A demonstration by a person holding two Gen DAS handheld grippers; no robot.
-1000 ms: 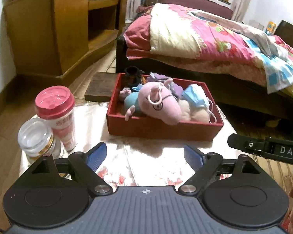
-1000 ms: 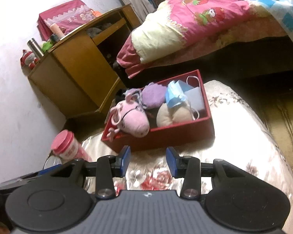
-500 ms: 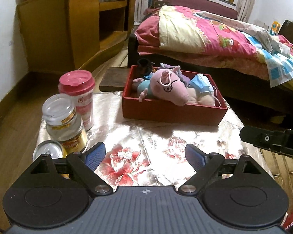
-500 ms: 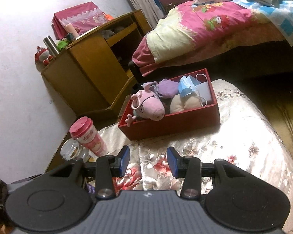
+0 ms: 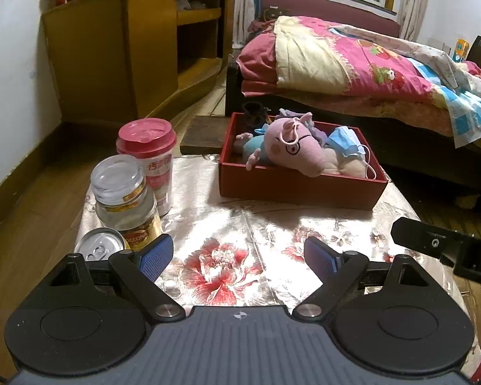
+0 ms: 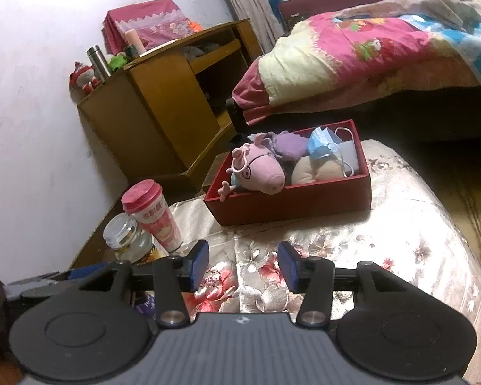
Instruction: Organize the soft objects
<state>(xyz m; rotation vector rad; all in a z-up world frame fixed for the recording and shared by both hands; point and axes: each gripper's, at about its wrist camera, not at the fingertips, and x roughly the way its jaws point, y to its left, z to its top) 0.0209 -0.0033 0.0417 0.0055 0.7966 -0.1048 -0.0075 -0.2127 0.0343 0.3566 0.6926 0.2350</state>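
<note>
A red box [image 5: 291, 189] [image 6: 291, 205] sits at the far end of a small table covered in a floral cloth [image 5: 227, 256]. In it lie a pink pig plush [image 5: 291, 147] [image 6: 259, 166], a purple soft item [image 6: 290, 142], a beige soft item [image 6: 320, 170] and a blue face mask [image 5: 346, 147] [image 6: 324, 144]. My left gripper [image 5: 237, 256] is open and empty over the near part of the cloth. My right gripper [image 6: 242, 264] is open and empty, well short of the box.
A pink-lidded cup [image 5: 149, 157] [image 6: 154, 215], a glass jar [image 5: 125, 195] [image 6: 126, 240] and a can [image 5: 99, 248] stand at the table's left. A wooden cabinet [image 5: 128, 54] stands back left. A bed with a pink quilt [image 5: 352, 64] lies behind the table.
Both grippers have drawn back and up from the red box, so more of the cloth, the jar and the can show. Both stayed open and empty.
</note>
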